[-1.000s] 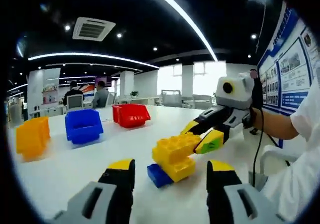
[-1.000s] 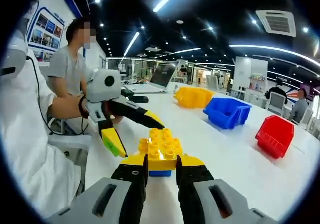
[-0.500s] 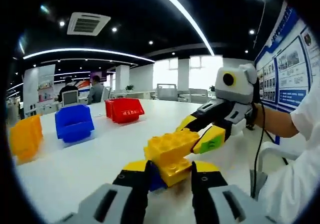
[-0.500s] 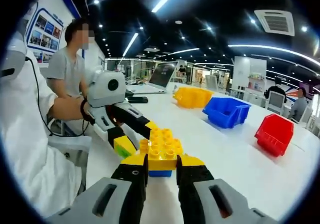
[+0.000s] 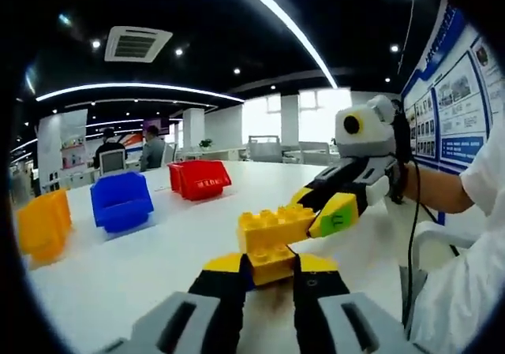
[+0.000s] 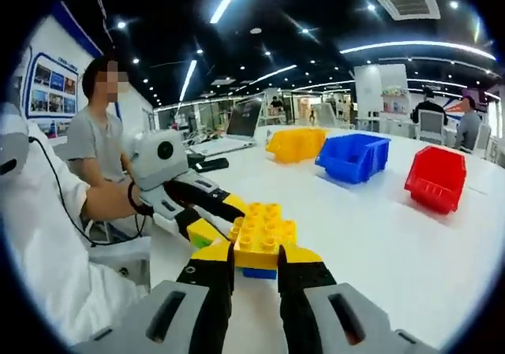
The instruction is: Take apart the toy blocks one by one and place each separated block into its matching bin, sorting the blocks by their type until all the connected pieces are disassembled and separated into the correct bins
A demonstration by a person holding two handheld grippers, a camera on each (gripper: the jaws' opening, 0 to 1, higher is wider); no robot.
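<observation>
On white table: yellow bin, blue bin, red bin.

- Yellow blocks: two studded bricks stacked with a stagger, studs up; the upper one juts toward the red bin, the lower sits between black-and-yellow jaws; seen from the right gripper view as a yellow stack
- Blue block: a thin sliver under the yellow stack, mostly hidden
- Yellow bin, blue bin, red bin: open-fronted, in a row on the white table, well apart from the blocks; contents cannot be told
</observation>
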